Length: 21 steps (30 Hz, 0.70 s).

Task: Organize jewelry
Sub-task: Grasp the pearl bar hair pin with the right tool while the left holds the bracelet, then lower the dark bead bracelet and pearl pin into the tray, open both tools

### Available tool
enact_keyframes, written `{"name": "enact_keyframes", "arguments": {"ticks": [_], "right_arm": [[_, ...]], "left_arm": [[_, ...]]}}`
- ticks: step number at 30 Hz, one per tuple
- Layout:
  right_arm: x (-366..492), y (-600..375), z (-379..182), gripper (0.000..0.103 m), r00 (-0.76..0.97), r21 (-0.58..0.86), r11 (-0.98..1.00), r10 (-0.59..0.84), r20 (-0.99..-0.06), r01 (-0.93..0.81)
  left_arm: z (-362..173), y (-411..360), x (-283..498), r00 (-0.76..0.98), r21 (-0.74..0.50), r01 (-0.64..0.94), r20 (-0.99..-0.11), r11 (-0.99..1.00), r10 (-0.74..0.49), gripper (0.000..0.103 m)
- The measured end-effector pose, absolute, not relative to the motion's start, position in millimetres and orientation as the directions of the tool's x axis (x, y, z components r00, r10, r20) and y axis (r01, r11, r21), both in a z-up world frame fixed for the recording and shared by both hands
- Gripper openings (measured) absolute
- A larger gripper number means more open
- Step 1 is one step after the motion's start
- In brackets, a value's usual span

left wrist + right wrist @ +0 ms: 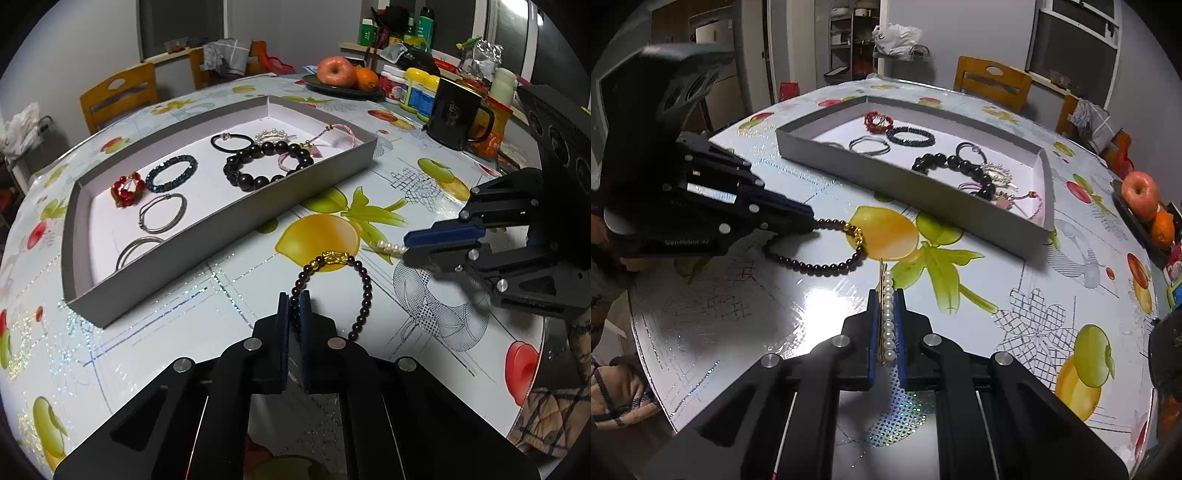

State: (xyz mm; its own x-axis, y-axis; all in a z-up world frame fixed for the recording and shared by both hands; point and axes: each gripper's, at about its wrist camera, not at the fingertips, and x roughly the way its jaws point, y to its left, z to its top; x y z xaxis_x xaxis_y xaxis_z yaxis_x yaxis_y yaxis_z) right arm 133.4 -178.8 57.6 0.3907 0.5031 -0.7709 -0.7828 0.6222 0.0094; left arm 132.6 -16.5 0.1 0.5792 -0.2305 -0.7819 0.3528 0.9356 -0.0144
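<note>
My left gripper (294, 297) is shut on a dark red bead bracelet with a gold charm (360, 295), which lies on the fruit-print tablecloth; both also show in the right wrist view, gripper (812, 224) and bracelet (827, 266). My right gripper (887, 295) is shut on a pearl hairpin (888, 314); its pearl tip shows in the left wrist view (388, 248) at the gripper (405, 248). The grey tray (221, 218) beyond holds several bracelets, hair ties and a pearl clip, also seen in the right wrist view (923, 192).
A black mug (456, 110), jars and a fruit plate (343, 86) with an apple and an orange stand at the table's far side. Wooden chairs (118, 94) stand behind the table. The table edge is close on my right (535, 369).
</note>
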Motion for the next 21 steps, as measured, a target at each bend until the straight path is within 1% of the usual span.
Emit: {"name": "enact_keyframes", "arguments": {"ticks": [4, 11, 21], "right_arm": [[134, -183, 67, 0.008, 0.410, 0.003, 0.630, 0.510, -0.756, -0.777], [137, -184, 82, 0.008, 0.436, -0.012, 0.634, 0.517, -0.737, -0.773], [152, -179, 112, 0.008, 0.463, -0.018, 0.632, 0.549, -0.696, -0.775]], "left_arm": [[8, -15, 130, 0.600, -0.018, 0.345, -0.765, 0.938, -0.235, 0.006], [38, -12, 121, 0.654, -0.008, 0.339, -0.717, 0.941, -0.242, 0.006], [76, 1, 122, 0.712, 0.017, 0.309, -0.667, 0.951, -0.220, 0.006]]}}
